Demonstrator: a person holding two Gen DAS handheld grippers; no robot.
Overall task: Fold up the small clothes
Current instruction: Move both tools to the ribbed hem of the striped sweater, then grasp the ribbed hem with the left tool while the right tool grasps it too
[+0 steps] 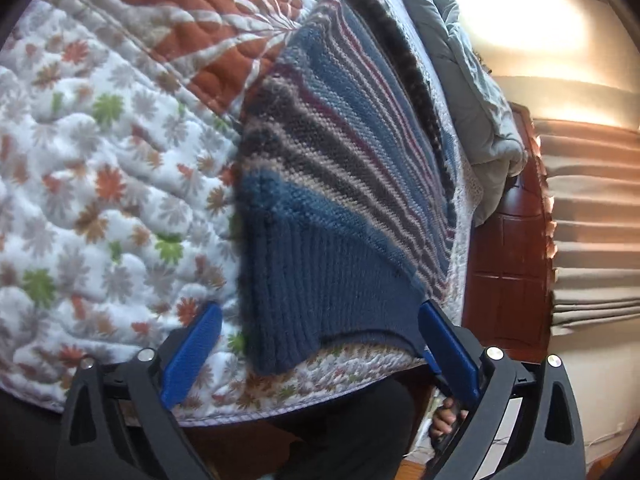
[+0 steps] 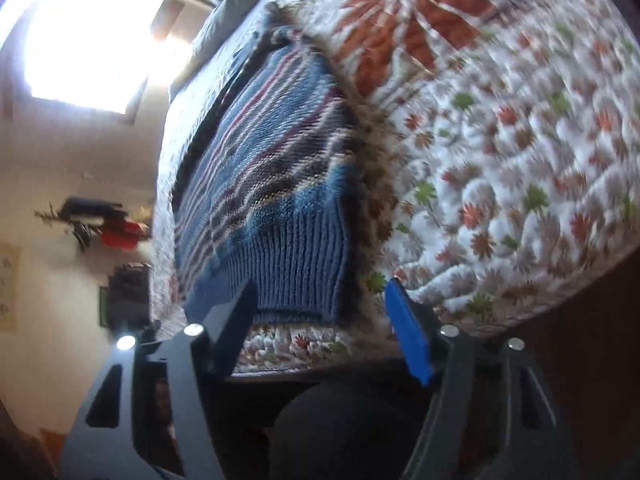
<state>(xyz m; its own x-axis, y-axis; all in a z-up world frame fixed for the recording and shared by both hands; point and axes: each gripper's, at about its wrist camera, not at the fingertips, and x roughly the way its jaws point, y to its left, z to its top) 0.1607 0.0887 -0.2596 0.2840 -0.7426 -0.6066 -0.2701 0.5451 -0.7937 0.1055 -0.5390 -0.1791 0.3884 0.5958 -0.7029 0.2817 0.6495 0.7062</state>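
A knitted sweater [image 1: 328,184], blue with grey, pink and maroon stripes and a dark blue ribbed hem, lies folded lengthwise on a floral quilt [image 1: 100,160]. In the left wrist view my left gripper [image 1: 320,307] stands open just above the hem, one blue pad [image 1: 196,352] over the quilt and the other at the hem's right corner. The right wrist view shows the same sweater [image 2: 272,168] on the quilt [image 2: 500,160]. My right gripper [image 2: 322,285] is open over the hem, its right pad [image 2: 408,332] beside the sweater's right edge. Neither gripper pinches the fabric.
A grey duvet [image 1: 472,92] is bunched at the far end of the bed, beside a red-brown wooden frame [image 1: 508,260] and beige curtains [image 1: 592,200]. A bright window [image 2: 92,32] and a wall shelf [image 2: 100,220] are on the left. A person's hand [image 1: 442,420] shows below the quilt's near edge.
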